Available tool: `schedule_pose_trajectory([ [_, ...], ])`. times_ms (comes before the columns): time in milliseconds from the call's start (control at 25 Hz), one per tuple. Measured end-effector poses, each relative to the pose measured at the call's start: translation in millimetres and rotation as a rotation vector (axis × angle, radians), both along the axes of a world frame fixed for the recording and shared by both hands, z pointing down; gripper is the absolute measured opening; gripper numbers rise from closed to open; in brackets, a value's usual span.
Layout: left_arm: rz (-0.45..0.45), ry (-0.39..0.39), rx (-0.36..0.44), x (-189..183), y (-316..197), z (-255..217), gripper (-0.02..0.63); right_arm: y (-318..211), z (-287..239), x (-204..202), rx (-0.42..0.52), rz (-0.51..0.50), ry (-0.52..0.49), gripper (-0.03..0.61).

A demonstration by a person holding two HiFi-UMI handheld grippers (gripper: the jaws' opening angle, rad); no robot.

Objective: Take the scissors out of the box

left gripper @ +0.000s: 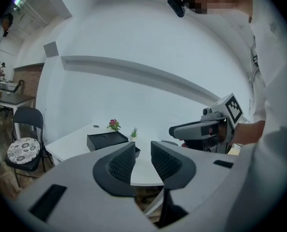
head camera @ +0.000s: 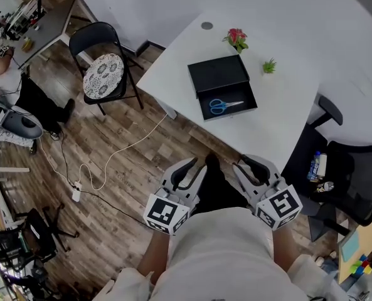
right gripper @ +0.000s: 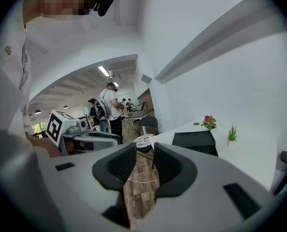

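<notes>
- The left gripper and right gripper are showing grey shells and black ribbed pads.
- Each is carrying a black-and-white marker cube.
- The person is wearing a white shirt.

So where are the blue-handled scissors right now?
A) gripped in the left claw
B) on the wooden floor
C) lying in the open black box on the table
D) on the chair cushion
C: the scissors lie inside the open black box on the white table, while the left claw and right claw are both empty.
</notes>
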State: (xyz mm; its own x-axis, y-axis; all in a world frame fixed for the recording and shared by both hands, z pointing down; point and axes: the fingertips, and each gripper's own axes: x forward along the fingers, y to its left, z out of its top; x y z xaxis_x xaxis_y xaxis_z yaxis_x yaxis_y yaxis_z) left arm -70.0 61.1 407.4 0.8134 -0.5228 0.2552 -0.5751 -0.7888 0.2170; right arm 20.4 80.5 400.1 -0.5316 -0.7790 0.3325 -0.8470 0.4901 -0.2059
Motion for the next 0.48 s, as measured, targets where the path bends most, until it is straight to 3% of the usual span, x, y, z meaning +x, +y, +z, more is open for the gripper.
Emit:
schedule_pose_trajectory([
  [240,-0.028,-0.013,-0.029,3,-31,2,0.11,-48,-5,8,0.012,-0.023,-0.012,0.121],
  [480,-0.047,-0.029,0.004,16,-66,-8,0.11,-97,0,25,0.011,-0.049,-0.012,0.121],
])
